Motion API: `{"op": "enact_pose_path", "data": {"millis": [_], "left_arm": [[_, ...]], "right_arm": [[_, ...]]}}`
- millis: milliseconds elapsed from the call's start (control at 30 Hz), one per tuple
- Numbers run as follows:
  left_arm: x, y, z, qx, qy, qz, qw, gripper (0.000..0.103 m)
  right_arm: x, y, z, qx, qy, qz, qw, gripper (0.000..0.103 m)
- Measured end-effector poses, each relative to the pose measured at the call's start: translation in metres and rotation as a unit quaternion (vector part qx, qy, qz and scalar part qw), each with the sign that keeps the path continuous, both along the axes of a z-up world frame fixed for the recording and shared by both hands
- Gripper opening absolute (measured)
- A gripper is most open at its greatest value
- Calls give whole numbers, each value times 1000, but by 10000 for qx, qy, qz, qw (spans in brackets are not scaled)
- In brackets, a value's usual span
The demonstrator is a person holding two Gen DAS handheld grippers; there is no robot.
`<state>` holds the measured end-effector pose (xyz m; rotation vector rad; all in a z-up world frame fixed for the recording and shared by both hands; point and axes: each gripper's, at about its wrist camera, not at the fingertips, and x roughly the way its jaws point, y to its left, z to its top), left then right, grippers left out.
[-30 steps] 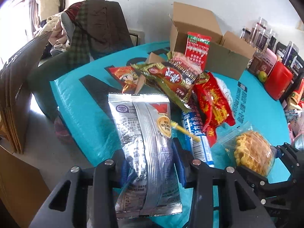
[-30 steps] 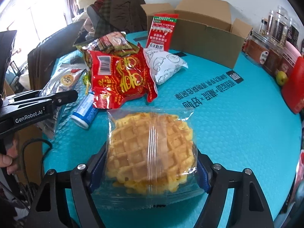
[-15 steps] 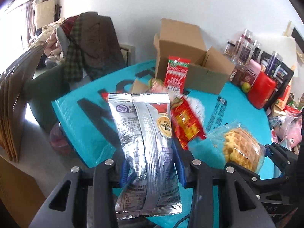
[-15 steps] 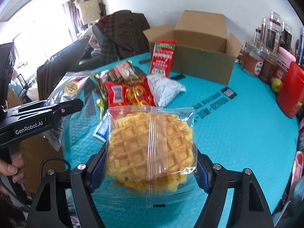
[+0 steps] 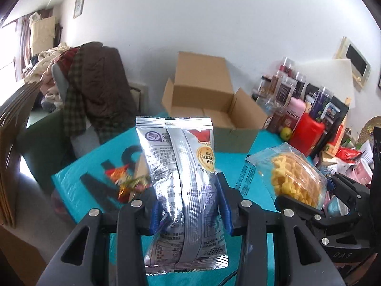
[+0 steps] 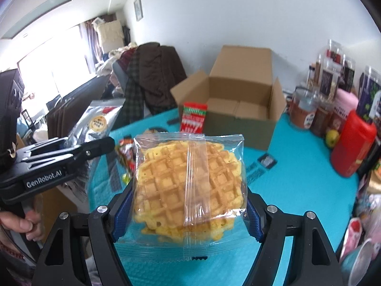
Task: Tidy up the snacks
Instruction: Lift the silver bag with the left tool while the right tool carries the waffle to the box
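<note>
Teal table (image 5: 78, 178) fills the left wrist view; the left gripper (image 5: 190, 205) clamps a silver snack pouch (image 5: 181, 178) aloft before the seemingly empty cardboard box (image 5: 209, 112).

Right wrist view: right gripper (image 6: 188, 212) clamps a wrapped waffle (image 6: 188, 181); loose packets (image 6: 193, 119) remain, so sorting looks barely begun.

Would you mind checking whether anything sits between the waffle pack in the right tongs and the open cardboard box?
Only one thing: a red-and-green packet stands upright against the cardboard box at its front left. The right tongs hold the waffle pack above the teal table, and the box's open top looks unobstructed.
</note>
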<state>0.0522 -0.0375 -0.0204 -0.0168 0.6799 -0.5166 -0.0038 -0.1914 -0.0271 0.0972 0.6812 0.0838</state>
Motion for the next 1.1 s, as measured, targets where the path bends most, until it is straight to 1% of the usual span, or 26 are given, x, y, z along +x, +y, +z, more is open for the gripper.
{"op": "enact_pose_path", "data": {"millis": [167,400,700,867,1100], "left_arm": [[15,-13,14,-121,-131,-143,9997,40],[46,-37,32,-186,-312,-329,9988,40],[99,-68,53,-269,-579,-630,9960,40],[136,-86,61,-174,-733,-746,9944,40],[184,-111,67,41,-851,-818,9930,40]], "right_arm": [[13,-8,21,-107,-190,-28,9998,78],[41,-26,42,-28,-391,-44,9992,78],[95,-51,63,-163,-653,-200,9975,78],[132,-64,69,-263,-775,-280,9963,78],[181,-83,68,-257,-844,-360,9955,78]]}}
